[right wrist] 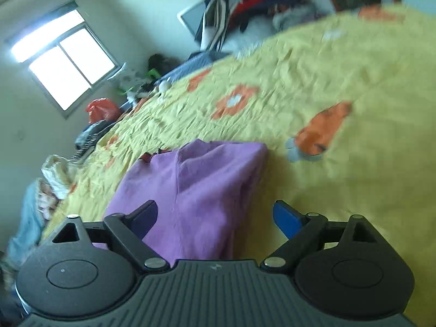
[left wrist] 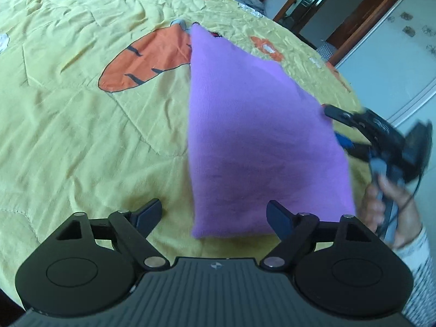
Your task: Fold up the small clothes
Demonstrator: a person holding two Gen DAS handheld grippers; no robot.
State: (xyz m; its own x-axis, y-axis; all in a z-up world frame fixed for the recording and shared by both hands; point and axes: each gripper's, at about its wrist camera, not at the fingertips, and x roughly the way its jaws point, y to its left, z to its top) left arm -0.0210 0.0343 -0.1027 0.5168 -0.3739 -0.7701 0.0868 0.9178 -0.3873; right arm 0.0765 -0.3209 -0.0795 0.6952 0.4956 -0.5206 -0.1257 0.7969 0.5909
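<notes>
A yellow quilt (left wrist: pixel 68 109) covered the bed. The folded purple garment (left wrist: pixel 259 136) lay flat at its near right. Both the left gripper (left wrist: pixel 214 218) and right gripper (right wrist: pixel 215 218) gaped wide, holding nothing. A careless regrasp could have undone the fold.

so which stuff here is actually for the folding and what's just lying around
For the job:
- purple garment, folded, lying on the yellow bedspread
- left hand-held gripper, open
- right hand-held gripper, open

Just lying about:
- heap of dark clothes beyond the bed
- red bag under the window
</notes>
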